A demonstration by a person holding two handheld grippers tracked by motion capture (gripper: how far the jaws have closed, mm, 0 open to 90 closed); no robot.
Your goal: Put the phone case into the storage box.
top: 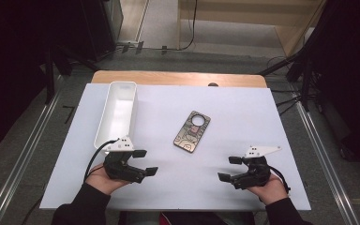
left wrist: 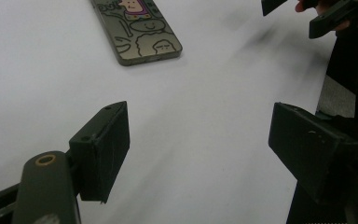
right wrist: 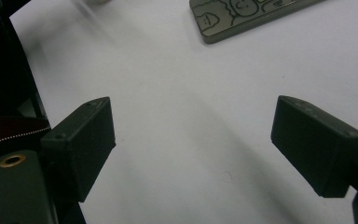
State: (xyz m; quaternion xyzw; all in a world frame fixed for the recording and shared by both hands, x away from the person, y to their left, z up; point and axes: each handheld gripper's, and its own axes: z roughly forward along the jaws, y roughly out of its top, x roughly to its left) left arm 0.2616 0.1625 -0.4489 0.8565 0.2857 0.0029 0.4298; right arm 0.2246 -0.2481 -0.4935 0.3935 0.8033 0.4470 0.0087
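Where it lies flat, phone case runs diagonally.

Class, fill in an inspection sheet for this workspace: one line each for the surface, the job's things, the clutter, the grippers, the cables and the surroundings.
Surface: white sheet over a wooden table.
Job's things: phone case with cartoon drawings, flat near the middle, touched by neither gripper; white bin at the left, nothing seen inside.
Clutter: nothing seen.
Grippers: left gripper and right gripper both open, nothing between the jaws, held near the front edge.
Cables: a black cable trails from the left gripper; more cables on the floor at the right.
Surroundings: grey floor, dark stands at both sides.
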